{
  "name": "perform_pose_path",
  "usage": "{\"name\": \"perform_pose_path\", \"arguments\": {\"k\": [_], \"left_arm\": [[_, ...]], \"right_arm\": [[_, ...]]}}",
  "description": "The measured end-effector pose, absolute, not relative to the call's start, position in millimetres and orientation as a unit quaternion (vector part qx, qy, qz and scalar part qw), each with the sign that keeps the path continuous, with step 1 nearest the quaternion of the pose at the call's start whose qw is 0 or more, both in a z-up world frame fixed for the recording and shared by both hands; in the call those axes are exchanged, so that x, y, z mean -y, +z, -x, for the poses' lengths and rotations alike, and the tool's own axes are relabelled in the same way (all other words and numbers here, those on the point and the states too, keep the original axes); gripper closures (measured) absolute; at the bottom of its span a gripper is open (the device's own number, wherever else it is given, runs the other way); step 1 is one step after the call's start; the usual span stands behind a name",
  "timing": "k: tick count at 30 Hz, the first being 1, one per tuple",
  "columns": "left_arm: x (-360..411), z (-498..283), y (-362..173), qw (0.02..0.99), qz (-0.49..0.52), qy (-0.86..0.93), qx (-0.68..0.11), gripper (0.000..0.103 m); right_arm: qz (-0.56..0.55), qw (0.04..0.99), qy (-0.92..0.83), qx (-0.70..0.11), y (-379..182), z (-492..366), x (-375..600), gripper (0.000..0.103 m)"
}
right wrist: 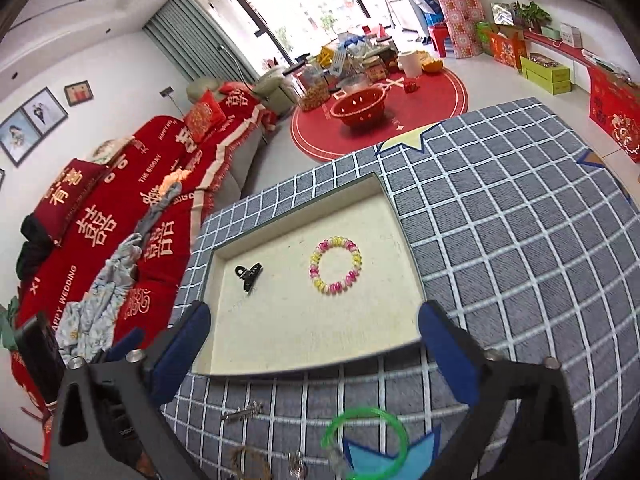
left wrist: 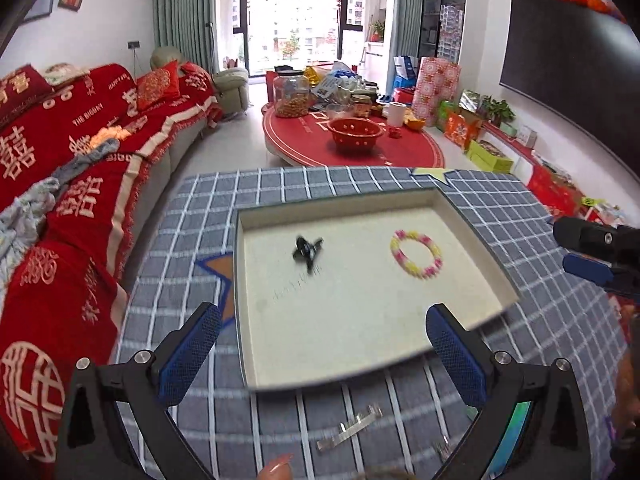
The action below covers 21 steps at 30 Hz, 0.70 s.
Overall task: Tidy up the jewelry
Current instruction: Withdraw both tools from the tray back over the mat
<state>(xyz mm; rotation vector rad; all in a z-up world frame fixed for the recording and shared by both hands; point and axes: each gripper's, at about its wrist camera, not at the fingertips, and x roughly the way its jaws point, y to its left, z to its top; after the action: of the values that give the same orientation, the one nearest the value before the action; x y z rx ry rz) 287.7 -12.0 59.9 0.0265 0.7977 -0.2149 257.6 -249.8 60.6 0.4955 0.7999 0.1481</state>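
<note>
Inside the cream rectangular tray (right wrist: 280, 332), a beaded bracelet (right wrist: 335, 265) ring.

The black hair clip (left wrist: 307, 254) and beaded bracelet (left wrist: 417, 253) are being smeared by motion blur. At six o'clock in the right wrist view, a brown ring (right wrist: 249, 464) and a small metal piece (right wrist: 297, 466) are being cut off by the edge. A fingertip (left wrist: 276, 468) is being cropped at six o'clock.
</note>
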Motion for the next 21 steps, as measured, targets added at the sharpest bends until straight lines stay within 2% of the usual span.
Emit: {"name": "perform_pose_path", "arguments": {"k": [6,12,21], "left_arm": [[1.9,-234.8,52.6,0.915,-0.026,-0.084,-0.394,0.0],[-11.9,-196.6,43.2,0.912,-0.015,-0.074,-0.404,0.0],[-22.6,-157.7,16.9,0.9,-0.02,-0.064,-0.431,0.0]], "right_arm": [[-0.218,0.903,0.07,-0.364,70.0,-208.8,251.2,0.0],[-0.254,0.9,0.065,-0.349,66.8,-164.3,261.2,0.0],[-0.232,0.893,0.057,-0.381,59.2,-120.8,263.2,0.0]]}}
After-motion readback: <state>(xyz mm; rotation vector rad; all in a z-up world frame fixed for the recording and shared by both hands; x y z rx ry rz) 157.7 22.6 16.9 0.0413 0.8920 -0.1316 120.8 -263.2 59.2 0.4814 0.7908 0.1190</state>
